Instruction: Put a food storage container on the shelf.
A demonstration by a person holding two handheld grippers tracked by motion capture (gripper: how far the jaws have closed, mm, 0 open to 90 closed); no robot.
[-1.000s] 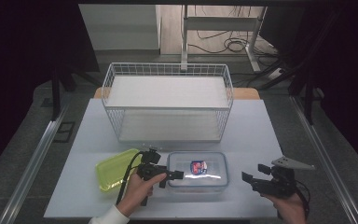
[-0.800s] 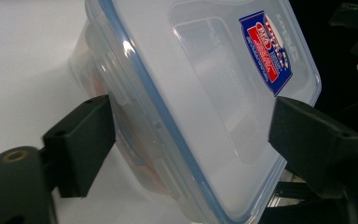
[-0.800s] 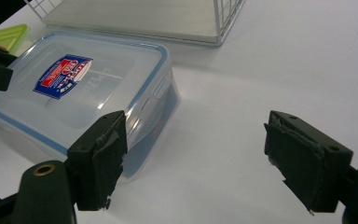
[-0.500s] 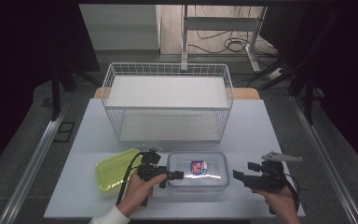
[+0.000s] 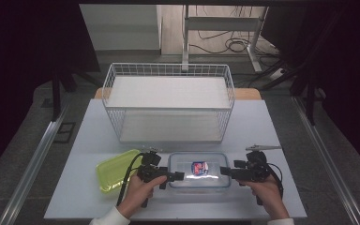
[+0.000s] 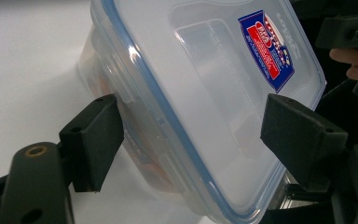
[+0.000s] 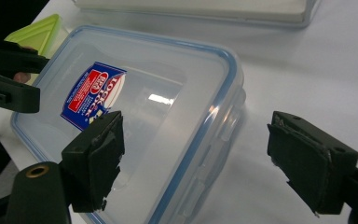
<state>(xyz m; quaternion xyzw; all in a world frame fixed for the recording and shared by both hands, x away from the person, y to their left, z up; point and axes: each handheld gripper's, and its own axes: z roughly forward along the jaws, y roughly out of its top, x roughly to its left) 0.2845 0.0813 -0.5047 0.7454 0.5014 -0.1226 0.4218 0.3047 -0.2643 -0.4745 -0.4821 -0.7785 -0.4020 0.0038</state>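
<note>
Since a second ago: right hand-held gripper (image 5: 227, 172) has come in from the tabletop's right edge to the right end of the clear lidded container (image 5: 199, 169); left hand-held gripper (image 5: 178, 176) has kept its place at the left end, its jaws having just been closing a little around that end.
High view: container lies flat on the white tabletop (image 5: 262, 126), near the front edge, just right of the green lid (image 5: 115, 171); wire basket (image 5: 168, 101) stands well behind. One hand-held gripper sits at each short end.
Left gripper view: left hand-held gripper (image 6: 193, 140) has its jaws apart, straddling the container (image 6: 205, 93) edge; neither pad clearly presses yet.
Right gripper view: right hand-held gripper (image 7: 196, 158) is wide open, one jaw over the lid, the other out past the side clasp of the container (image 7: 135, 107).
Doing it well: probably a two-ended hold; seat both pairs of pads squarely on the rim, not on the clasps, then close evenly so the box stays level.
</note>
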